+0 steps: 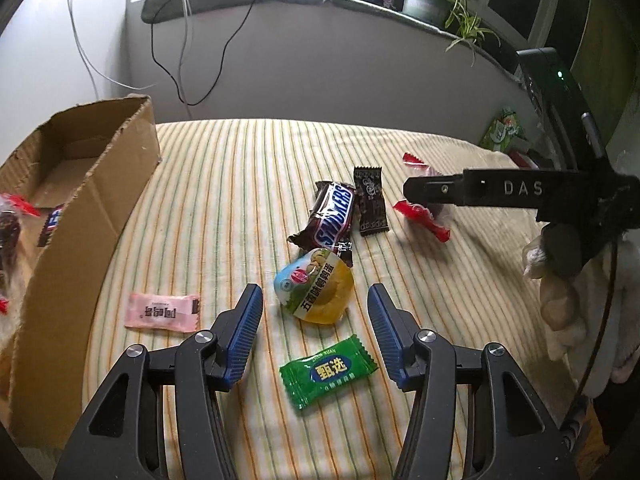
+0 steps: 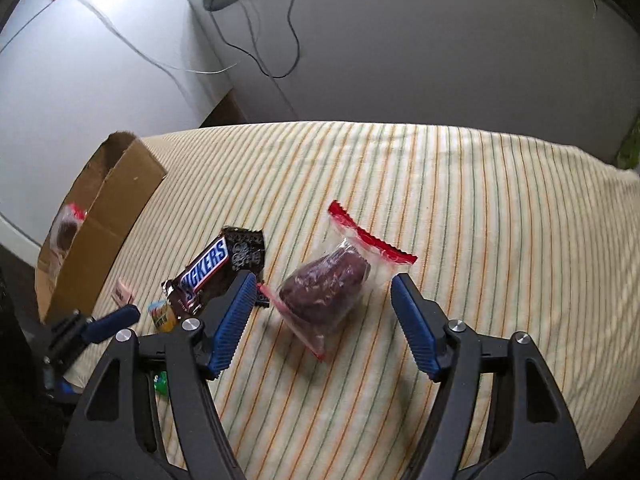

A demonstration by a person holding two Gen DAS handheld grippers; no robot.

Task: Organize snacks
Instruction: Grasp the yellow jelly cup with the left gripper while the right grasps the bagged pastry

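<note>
The left tongs (image 1: pixel 315 316) stand spread and hold nothing, and the yellow quail-egg pack (image 1: pixel 314 288) lies on the striped cloth (image 1: pixel 224 200) in the gap just ahead of their blue pads (image 1: pixel 246 328), touching neither. Taking that pack as the landmark: the green candy (image 1: pixel 330 376) lies nearer the camera, below the gap between the pads; the pink sachet (image 1: pixel 162 312) lies to its left, apart from it; the Snickers bar (image 1: pixel 330 218) lies just beyond it with its near end touching or overlapping the pack's far edge; the dark brown wrapper (image 1: pixel 370 206) lies beside the bar on the right; and the cardboard box (image 1: pixel 80 208) stands well to the left at the cloth's edge, with a few wrapped snacks inside. The right tongs (image 2: pixel 324 314) are also spread and empty, and the clear red-edged bag (image 2: pixel 334 284) holding a dark red lump lies on the cloth between and slightly ahead of their pads, closer to the left pad (image 2: pixel 234 320), with no contact visible. In the left wrist view these tongs reach in from the right, far beyond the pack, over that same bag. A potted plant (image 1: pixel 430 2) sits on the window ledge behind.
</note>
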